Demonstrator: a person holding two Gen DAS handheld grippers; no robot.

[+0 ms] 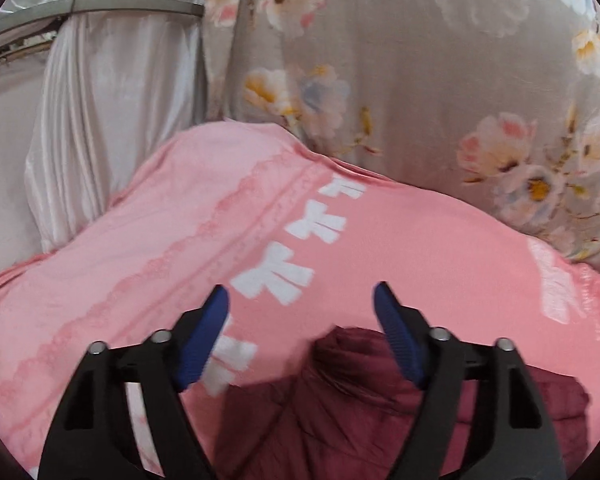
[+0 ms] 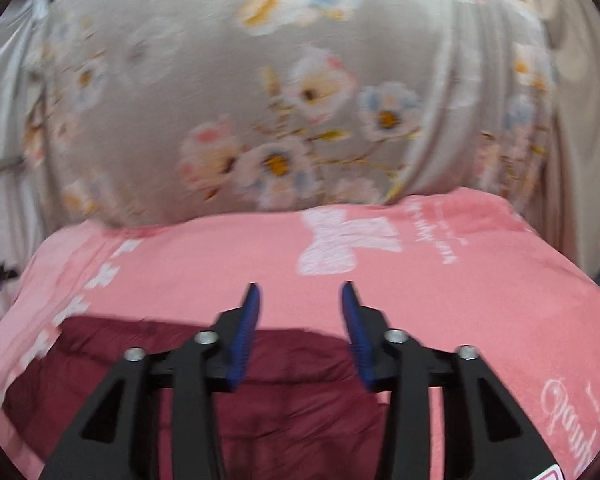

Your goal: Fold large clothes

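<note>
Left wrist view: left gripper [image 1: 302, 300] hangs above the maroon garment [image 1: 340, 412], fingers [image 1: 204, 340] spread wide, nothing between them. The garment lies low in the frame, under and between the finger bases; a bunched, rounded fold of it rises just inside the right-hand finger. Its fabric is creased and quilted-looking. Finger tips reach past the garment's far edge and sit over the pink bedsheet [image 1: 440, 240]. Contact between fingers and cloth cannot be told.

The pink bedsheet carries a row of white bows [image 1: 276, 272] running away from the gripper, just ahead of the left-hand finger, with a lace-pattern band alongside. Beyond the sheet stands a grey floral fabric [image 1: 400, 80]; to its left, a white satin curtain [image 1: 112, 100] gathered by a grey band.

Right wrist view (blurred): right gripper [image 2: 300, 300] has its fingers [image 2: 244, 340] parted, a moderate gap, holding nothing. The maroon garment [image 2: 280, 420] spreads flat below and behind the fingers, its far edge crossing roughly at mid-finger; tips project over the pink bedsheet [image 2: 480, 280]. A large white bow print [image 2: 344, 240] lies ahead of the tips, pale script lettering to the lower right. Grey floral fabric [image 2: 260, 100] fills the background.
</note>
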